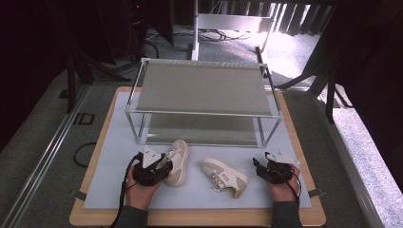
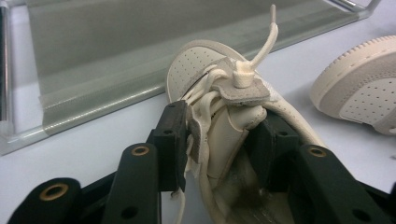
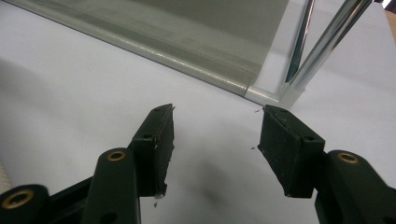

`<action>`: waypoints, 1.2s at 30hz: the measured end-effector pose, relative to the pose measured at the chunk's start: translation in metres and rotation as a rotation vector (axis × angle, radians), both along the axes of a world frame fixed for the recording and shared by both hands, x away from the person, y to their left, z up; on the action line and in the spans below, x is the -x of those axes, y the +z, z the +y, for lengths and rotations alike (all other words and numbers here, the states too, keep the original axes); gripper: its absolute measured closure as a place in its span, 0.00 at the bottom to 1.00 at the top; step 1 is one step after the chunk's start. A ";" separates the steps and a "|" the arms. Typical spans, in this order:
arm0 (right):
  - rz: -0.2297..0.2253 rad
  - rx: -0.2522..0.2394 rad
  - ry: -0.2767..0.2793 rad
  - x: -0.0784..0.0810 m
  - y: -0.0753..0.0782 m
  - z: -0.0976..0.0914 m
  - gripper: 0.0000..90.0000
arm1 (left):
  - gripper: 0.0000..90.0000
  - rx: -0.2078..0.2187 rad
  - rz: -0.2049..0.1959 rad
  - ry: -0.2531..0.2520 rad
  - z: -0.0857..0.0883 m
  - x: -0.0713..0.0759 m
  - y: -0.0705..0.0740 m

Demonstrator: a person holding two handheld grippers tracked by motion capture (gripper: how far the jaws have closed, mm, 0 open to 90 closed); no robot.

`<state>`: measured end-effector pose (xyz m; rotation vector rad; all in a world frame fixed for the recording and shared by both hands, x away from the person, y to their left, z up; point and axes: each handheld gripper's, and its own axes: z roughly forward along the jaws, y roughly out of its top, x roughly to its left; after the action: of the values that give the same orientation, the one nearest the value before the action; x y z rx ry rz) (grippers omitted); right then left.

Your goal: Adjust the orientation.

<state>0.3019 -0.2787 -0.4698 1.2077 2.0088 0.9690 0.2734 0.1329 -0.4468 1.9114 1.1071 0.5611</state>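
Note:
Two cream sneakers lie on the white mat in front of a metal shoe rack (image 1: 204,111). The left sneaker (image 1: 177,160) points toward the rack, and my left gripper (image 1: 159,168) is shut on its tongue and inner side at the opening. In the left gripper view the tongue (image 2: 229,126) is squeezed between the black jaws, and a lace end sticks up. The right sneaker (image 1: 224,176) lies at an angle, toe toward the near right, and also shows as a right sneaker (image 2: 362,88) at that view's edge. My right gripper (image 1: 260,167) is open beside its toe, holding nothing (image 3: 215,149).
The two-shelf rack has grey mesh shelves and chrome posts (image 3: 322,46); its lower shelf (image 1: 204,129) sits just beyond the shoes. The white mat (image 1: 119,142) lies on a wooden board (image 1: 199,219). Dark floor, cables and stand legs surround the table.

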 end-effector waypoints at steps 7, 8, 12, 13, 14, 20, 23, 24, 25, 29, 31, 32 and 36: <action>0.000 0.003 0.010 -0.001 0.000 0.001 0.49 | 0.56 0.057 0.045 -0.031 0.003 -0.002 -0.004; 0.001 0.003 0.011 -0.001 0.000 0.001 0.49 | 0.55 0.064 0.046 -0.029 0.003 -0.002 -0.005; -0.005 0.003 0.011 0.000 0.001 0.000 0.49 | 0.54 0.084 0.060 -0.030 0.003 -0.003 -0.005; -0.004 0.002 0.011 0.000 0.001 0.000 0.49 | 0.54 0.092 0.068 -0.028 0.003 -0.003 -0.005; -0.005 0.002 0.010 0.000 0.001 0.000 0.49 | 0.54 0.099 0.076 -0.027 0.003 -0.003 -0.005; 0.001 0.003 0.013 0.000 0.001 0.001 0.49 | 0.41 0.089 0.107 -0.088 -0.002 -0.004 -0.003; 0.000 0.004 0.016 0.000 0.001 0.001 0.49 | 0.41 0.099 0.120 -0.094 -0.005 -0.004 -0.005; -0.002 0.005 0.016 0.000 0.001 0.001 0.49 | 0.41 0.103 0.124 -0.094 -0.006 -0.004 -0.005; -0.003 0.004 0.018 0.000 0.001 0.000 0.49 | 0.42 0.108 0.131 -0.098 -0.006 -0.005 -0.005; -0.002 0.000 0.016 0.000 0.002 -0.001 0.49 | 0.42 0.124 0.142 -0.113 -0.004 -0.004 -0.004; -0.003 0.001 0.018 0.000 0.002 -0.001 0.49 | 0.38 0.187 0.147 -0.132 0.000 -0.003 -0.002; -0.004 0.001 0.020 0.000 0.002 0.000 0.49 | 0.38 0.196 0.137 -0.136 0.002 -0.003 -0.001; -0.006 0.003 0.024 0.000 0.002 0.001 0.49 | 0.38 0.189 0.109 -0.118 0.005 -0.001 0.003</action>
<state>0.3017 -0.2780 -0.4679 1.1808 2.0238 0.9796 0.2742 0.1380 -0.4433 1.8443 1.0679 0.2796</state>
